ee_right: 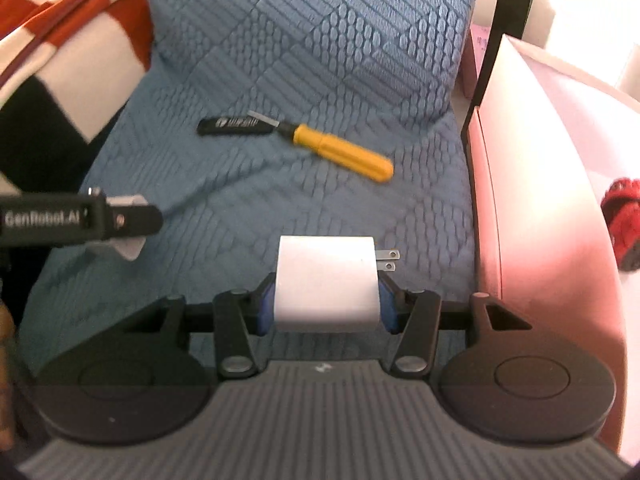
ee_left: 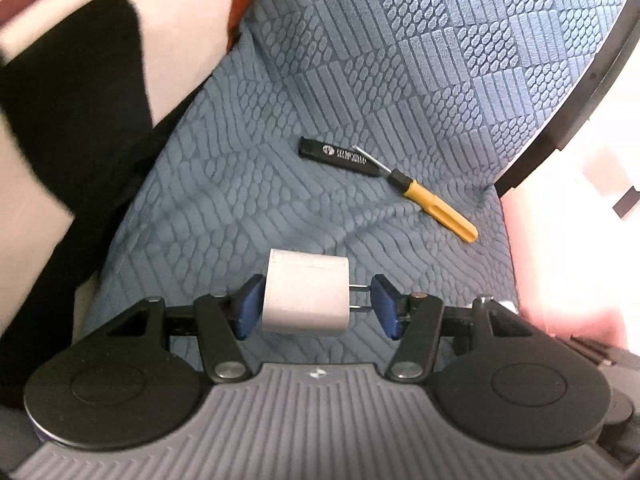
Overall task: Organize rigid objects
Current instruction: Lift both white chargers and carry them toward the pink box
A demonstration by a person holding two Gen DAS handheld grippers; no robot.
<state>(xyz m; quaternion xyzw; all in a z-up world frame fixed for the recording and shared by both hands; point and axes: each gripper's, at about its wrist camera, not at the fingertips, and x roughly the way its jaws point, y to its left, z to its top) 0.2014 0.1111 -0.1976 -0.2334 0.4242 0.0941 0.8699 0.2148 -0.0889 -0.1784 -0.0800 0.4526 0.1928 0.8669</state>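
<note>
My left gripper (ee_left: 316,304) is shut on a white charger plug (ee_left: 306,292), gripping it end to end: one blue pad sits on its flat end, the other against its two prongs. My right gripper (ee_right: 328,308) is shut on a second white charger plug (ee_right: 328,280), whose prongs stick out to the right. Both are held above a blue textured seat cushion (ee_right: 248,216). On the cushion lie a yellow-handled screwdriver (ee_left: 436,204) (ee_right: 340,148) and a flat black tool (ee_left: 340,156) (ee_right: 232,126), tip to tip. The left gripper (ee_right: 132,222) shows at the left edge of the right wrist view.
A red, white and black striped cloth (ee_left: 80,80) (ee_right: 60,60) lies over the cushion's left side. A pink surface (ee_right: 540,200) with a black frame (ee_right: 486,60) borders the cushion on the right. A red object (ee_right: 624,220) sits on it at the edge.
</note>
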